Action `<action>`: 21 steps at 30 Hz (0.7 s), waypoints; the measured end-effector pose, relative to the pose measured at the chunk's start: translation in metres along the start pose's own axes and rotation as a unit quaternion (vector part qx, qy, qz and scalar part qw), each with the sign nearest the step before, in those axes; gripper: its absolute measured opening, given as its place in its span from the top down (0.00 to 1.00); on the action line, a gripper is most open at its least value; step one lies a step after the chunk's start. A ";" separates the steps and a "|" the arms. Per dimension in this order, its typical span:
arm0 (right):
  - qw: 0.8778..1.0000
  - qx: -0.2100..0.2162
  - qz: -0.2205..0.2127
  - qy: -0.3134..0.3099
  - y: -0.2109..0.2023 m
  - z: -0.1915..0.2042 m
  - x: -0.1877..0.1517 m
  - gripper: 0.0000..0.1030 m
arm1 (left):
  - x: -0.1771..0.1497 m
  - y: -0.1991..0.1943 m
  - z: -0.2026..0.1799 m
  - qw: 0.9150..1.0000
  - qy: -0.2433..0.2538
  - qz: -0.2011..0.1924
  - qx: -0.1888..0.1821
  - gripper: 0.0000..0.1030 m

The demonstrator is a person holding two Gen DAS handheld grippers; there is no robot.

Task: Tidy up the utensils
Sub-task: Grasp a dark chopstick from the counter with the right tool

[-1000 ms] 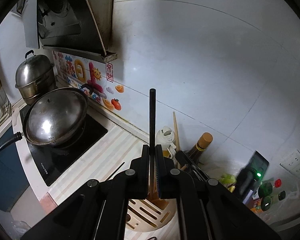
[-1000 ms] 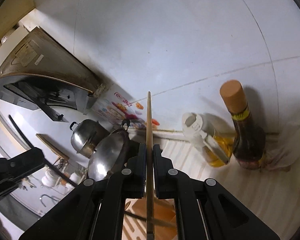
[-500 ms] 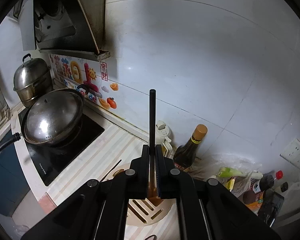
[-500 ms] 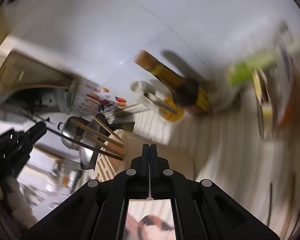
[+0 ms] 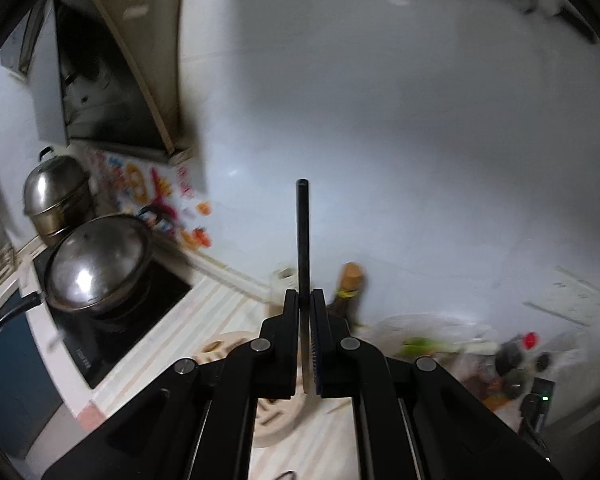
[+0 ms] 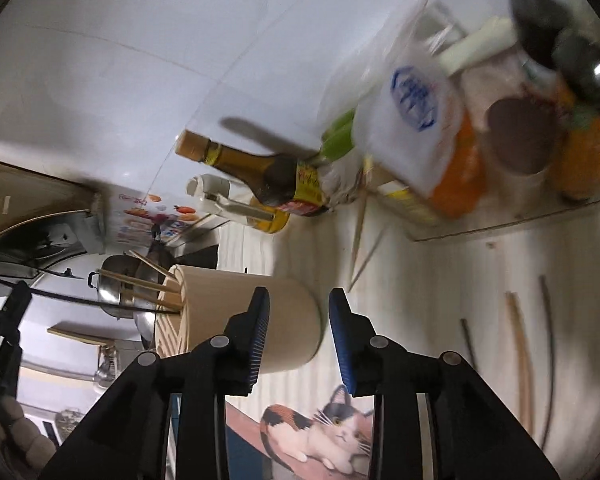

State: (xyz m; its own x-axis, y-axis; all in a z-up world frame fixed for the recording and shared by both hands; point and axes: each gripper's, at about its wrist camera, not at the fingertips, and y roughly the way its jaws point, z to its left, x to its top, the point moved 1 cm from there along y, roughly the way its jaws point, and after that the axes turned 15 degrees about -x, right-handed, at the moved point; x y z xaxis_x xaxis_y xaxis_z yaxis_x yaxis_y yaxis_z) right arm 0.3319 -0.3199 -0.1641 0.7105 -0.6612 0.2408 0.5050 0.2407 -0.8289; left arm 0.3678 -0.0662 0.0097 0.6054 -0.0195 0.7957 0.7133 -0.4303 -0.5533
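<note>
My left gripper (image 5: 305,296) is shut on a black chopstick (image 5: 303,232) that stands straight up between its pads. Below it lies the slotted top of the beige utensil holder (image 5: 220,346). In the tilted right wrist view the holder (image 6: 240,312) shows as a round tub with several wooden chopsticks (image 6: 148,284) sticking out. My right gripper (image 6: 299,296) hangs just beside the holder; its jaws are opening with nothing between them. Loose chopsticks (image 6: 518,344) lie on the striped counter to the right. At that view's left edge, the left gripper (image 6: 4,320) holds the black chopstick (image 6: 80,301).
A lidded wok (image 5: 100,264) sits on a black hob (image 5: 140,312), a steel steamer pot (image 5: 56,196) behind it. A dark sauce bottle (image 6: 260,168), a white oil dispenser (image 6: 228,200), bags and jars (image 6: 516,136) crowd the wall. Two more sticks (image 6: 360,232) lie near the bottle.
The right gripper let go of its wooden chopstick, which is gone from its jaws, then rolled, swung toward the cluttered side and parted its jaws. The left gripper drew back with the black chopstick.
</note>
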 end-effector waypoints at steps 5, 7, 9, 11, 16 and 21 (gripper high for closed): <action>0.999 -0.026 -0.010 -0.041 -0.024 -0.002 -0.004 0.65 | -0.001 -0.031 -0.027 0.999 0.015 -0.021 -0.038 0.97; 0.998 -0.034 0.005 -0.054 -0.021 -0.003 -0.007 0.64 | -0.005 -0.037 -0.032 0.998 0.009 -0.017 -0.056 0.97; 0.997 -0.048 0.019 -0.060 -0.016 -0.007 -0.013 0.64 | -0.020 -0.039 -0.037 0.997 0.008 0.001 -0.075 0.97; 0.995 -0.066 0.026 -0.070 -0.010 -0.011 -0.022 0.63 | -0.039 -0.035 -0.040 0.996 0.006 0.023 -0.081 0.97; 0.988 -0.112 0.036 -0.098 0.000 -0.029 -0.052 0.63 | -0.121 0.006 -0.031 0.987 -0.022 0.133 -0.086 0.97; 0.974 -0.169 0.075 -0.129 0.018 -0.056 -0.073 0.63 | -0.179 0.036 -0.019 0.975 -0.044 0.204 -0.073 0.97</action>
State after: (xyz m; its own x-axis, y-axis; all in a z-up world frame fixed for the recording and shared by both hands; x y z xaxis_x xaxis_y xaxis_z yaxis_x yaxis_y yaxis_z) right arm 0.2616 -0.3071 -0.2244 0.8850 -0.4263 0.1872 0.2269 0.0438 -0.9729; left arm 0.2787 -0.0955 -0.1479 0.8612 -0.1410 0.4884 0.3523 -0.5271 -0.7733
